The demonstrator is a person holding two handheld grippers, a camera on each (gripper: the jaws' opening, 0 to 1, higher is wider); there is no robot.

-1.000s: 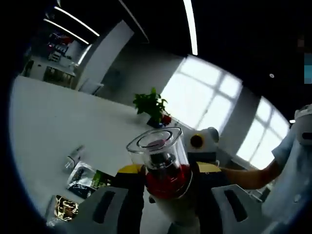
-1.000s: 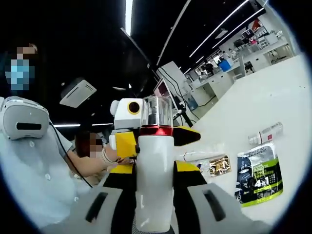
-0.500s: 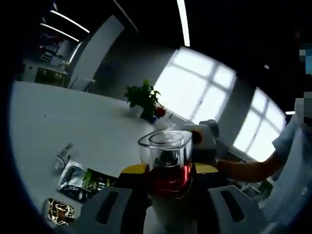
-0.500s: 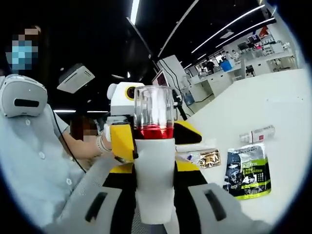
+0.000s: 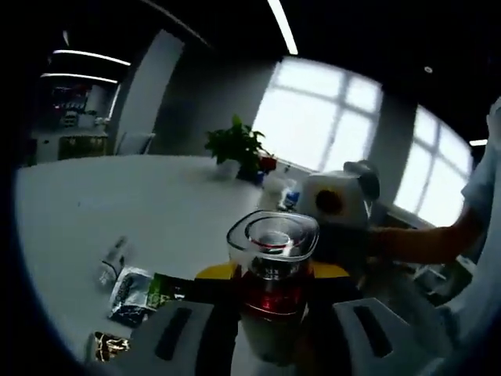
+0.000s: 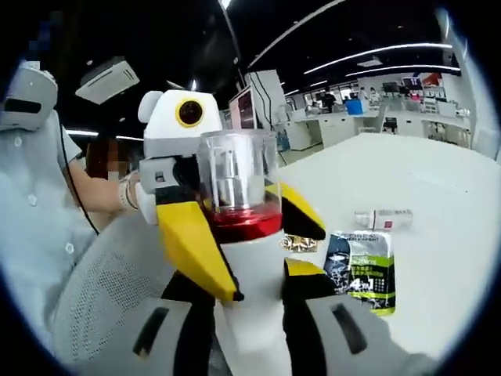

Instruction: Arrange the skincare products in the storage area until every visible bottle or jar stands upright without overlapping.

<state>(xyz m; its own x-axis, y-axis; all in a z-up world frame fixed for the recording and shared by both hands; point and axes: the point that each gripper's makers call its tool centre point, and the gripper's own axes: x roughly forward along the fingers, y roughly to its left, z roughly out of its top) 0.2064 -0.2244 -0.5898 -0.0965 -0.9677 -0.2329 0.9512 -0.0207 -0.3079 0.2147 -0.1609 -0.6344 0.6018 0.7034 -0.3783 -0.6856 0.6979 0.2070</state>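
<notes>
One bottle with a white body, a red collar and a clear cap (image 5: 272, 235) is held off the table between both grippers. My left gripper (image 5: 272, 286) is shut on it at the red collar, with yellow pads on each side. In the right gripper view the same bottle (image 6: 239, 184) stands upright in the middle. My right gripper (image 6: 250, 294) is shut on its white body from below. The left gripper (image 6: 244, 227) reaches in from the far side, its yellow fingers (image 6: 196, 247) clamped at the collar.
On the white table (image 5: 172, 204) lie a small white tube (image 5: 112, 258) (image 6: 381, 217), a dark green sachet (image 5: 137, 294) (image 6: 360, 270) and a gold-and-black packet (image 5: 106, 348) (image 6: 297, 243). A potted plant (image 5: 239, 149) stands at the far edge. A person in a light shirt (image 6: 31, 204) is close by.
Both views have tilted and swung, so the cameras moved. The bottle stays held by both grippers. In the right gripper view the left gripper's yellow fingers now look larger and closer.
</notes>
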